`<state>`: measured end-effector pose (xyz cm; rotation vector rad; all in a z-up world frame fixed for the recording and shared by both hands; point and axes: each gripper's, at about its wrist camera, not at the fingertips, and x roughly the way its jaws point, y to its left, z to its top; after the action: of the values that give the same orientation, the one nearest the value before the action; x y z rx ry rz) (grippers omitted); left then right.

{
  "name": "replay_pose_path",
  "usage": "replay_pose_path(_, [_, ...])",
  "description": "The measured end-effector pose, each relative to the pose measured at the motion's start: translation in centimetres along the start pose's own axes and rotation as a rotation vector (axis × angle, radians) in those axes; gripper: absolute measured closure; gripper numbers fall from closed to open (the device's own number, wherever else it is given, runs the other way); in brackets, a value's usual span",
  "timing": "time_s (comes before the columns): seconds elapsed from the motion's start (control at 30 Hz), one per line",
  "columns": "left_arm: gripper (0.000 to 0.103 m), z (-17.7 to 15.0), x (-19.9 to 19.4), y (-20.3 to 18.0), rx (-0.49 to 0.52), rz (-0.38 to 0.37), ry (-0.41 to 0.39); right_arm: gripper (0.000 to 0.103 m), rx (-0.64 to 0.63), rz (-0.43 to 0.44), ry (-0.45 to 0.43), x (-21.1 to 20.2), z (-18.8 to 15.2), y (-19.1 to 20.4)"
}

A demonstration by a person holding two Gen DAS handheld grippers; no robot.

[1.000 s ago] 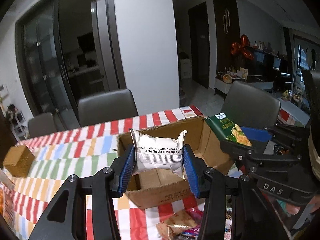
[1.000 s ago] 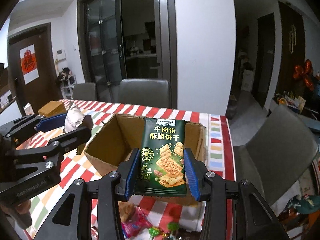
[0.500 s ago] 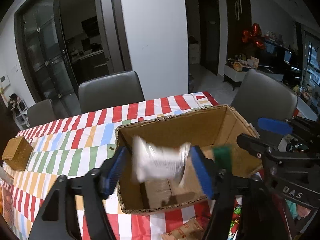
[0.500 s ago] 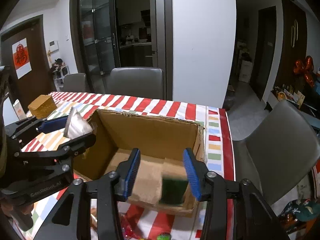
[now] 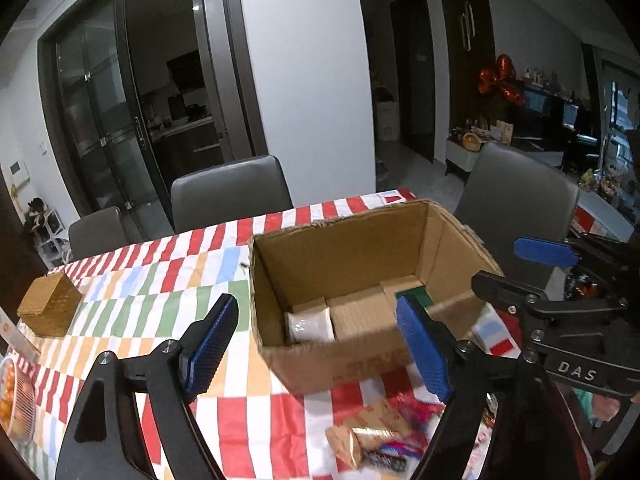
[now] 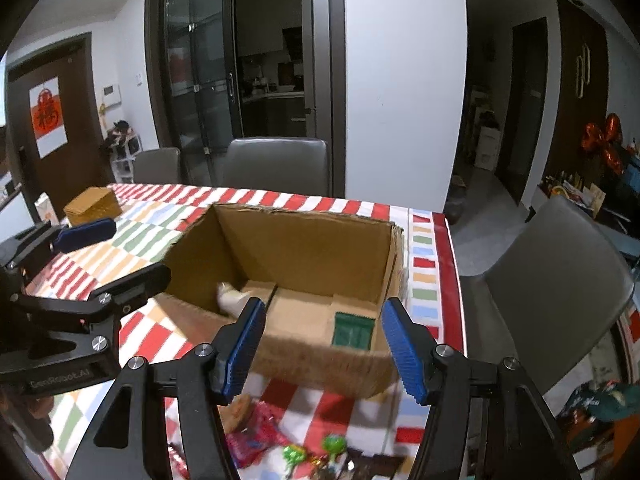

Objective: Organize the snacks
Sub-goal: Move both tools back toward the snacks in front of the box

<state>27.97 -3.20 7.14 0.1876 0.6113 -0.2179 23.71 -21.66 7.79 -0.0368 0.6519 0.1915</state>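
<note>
Dim indoor light; fisheye bending, dark vignette corners; motion blur low in both views.

1. A table (image 5: 132,300) is carrying everything, and a cloth checked in red, white, green, orange and blue is covering its top.
2. An open cardboard box (image 5: 340,248) is sitting directly on the cloth, toward the table's right end.
3. A small woven brown box (image 5: 50,310) is resting on the cloth well apart from the cardboard box, near the far left edge.
4. Loose snack packets (image 6: 256,428) in pink, tan and green wrappers are lying on the cloth just in front of the cardboard box; blur is hiding their labels.
5. At the left rim, what may be a basket of orange fruit (image 5: 12,396) is sitting.
</note>
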Motion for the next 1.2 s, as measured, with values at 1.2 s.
replay_pose_path(1.2, [0.018,-14.3,-2.5,-3.5,0.011,-0.026,0.131,0.042,-0.016,0.015,0.136,-1.7,-14.0,2.1])
